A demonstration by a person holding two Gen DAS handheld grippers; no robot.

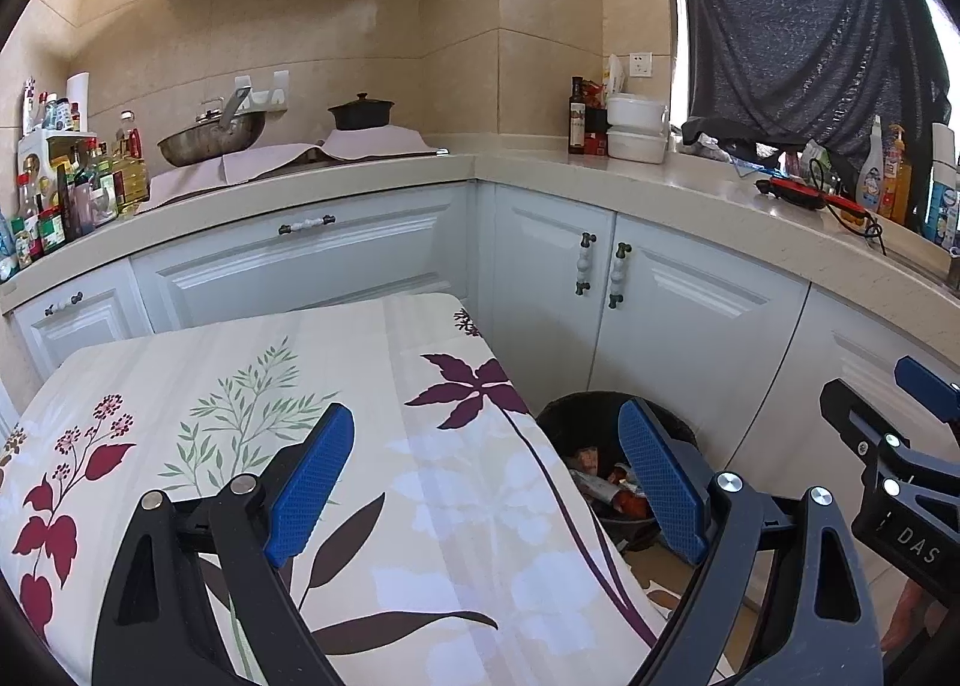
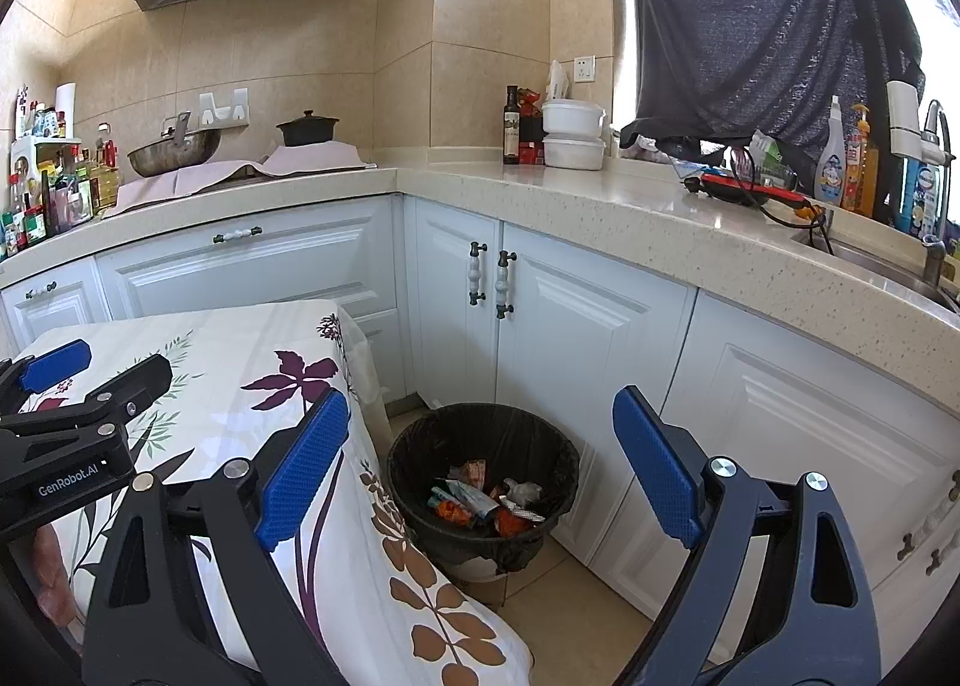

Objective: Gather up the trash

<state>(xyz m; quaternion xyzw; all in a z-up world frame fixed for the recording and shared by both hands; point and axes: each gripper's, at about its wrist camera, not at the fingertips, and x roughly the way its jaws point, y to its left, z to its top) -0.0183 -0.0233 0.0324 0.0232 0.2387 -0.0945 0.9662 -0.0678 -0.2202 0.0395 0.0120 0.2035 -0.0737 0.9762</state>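
Both tools, left tool and right tool, hang spread and empty. Trash lies in the bin at six o'clock of the corner cabinets. Risk: a low swing clips the draped desk.

I observe my left gripper and right gripper side by side, angled slightly downward, jaws spread wide, nothing between them.

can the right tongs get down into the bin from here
Probably yes. The right tongs are open and empty, and the bin sits on the floor ahead of them, its top uncovered. The table stands to its left and the cabinets behind, neither over the opening.
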